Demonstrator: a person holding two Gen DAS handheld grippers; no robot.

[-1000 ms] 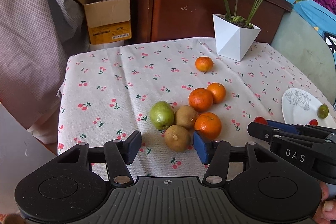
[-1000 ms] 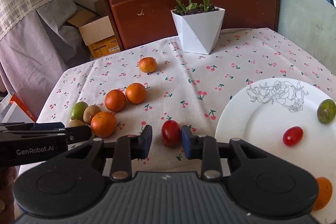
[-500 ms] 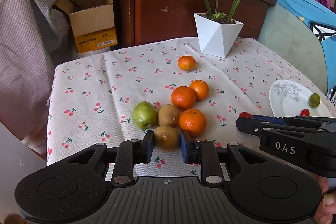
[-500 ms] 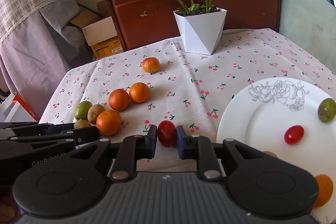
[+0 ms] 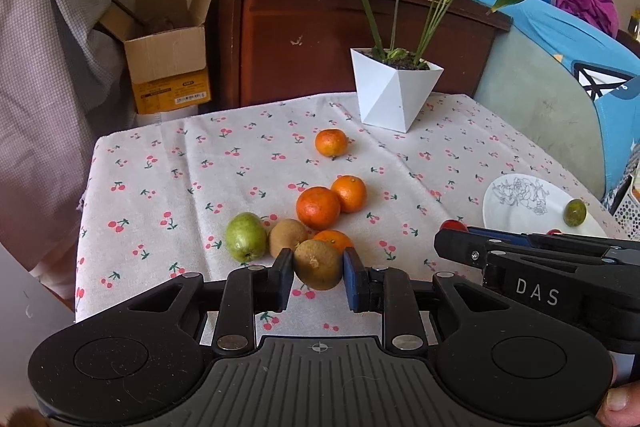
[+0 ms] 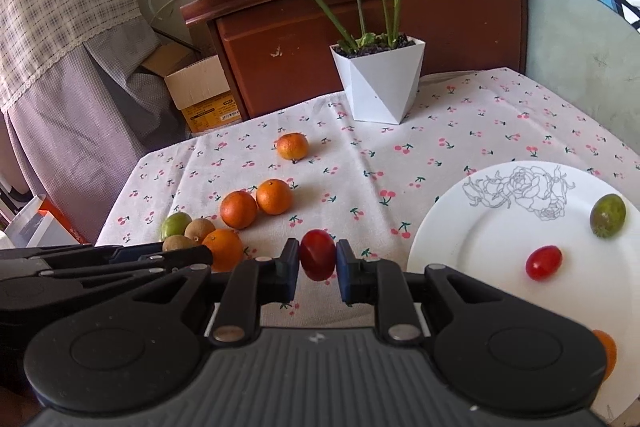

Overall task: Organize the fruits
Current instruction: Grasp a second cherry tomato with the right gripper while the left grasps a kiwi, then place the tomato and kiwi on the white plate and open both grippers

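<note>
Fruits: lying partly on the cherry-print tablecloth point(image 5: 168, 163), partly on the white plate point(image 6: 480, 227) at the right.
Left gripper point(image 5: 318, 273): closing its pads on a brown kiwi point(image 5: 318, 264) at the near edge of the fruit cluster; the kiwi is sitting squarely between both pads, seemingly just off the cloth, though I cannot tell for sure.
Right gripper point(image 6: 318, 265): pinching a cherry tomato point(image 6: 318, 259), narrow gap, pads touching both sides; it is hovering near the plate's left rim.
Already on the plate: a second cherry tomato point(image 6: 543, 262), a dark green round fruit point(image 6: 607, 215) and an orange fruit point(image 6: 606, 351) half hidden at the near right.
Waiting on the cloth: a green pear-like fruit point(image 5: 245, 237), another kiwi point(image 5: 287, 237), three oranges bunched together point(image 5: 318, 207) and a lone orange point(image 5: 331, 142) farther off, near the white planter point(image 5: 392, 95).
Progress: judging by the counts, less than half is done; two pieces are being carried, six are waiting.
Next: the tomato is likely going to the plate, just to its right; the kiwi has farther to travel.
</note>
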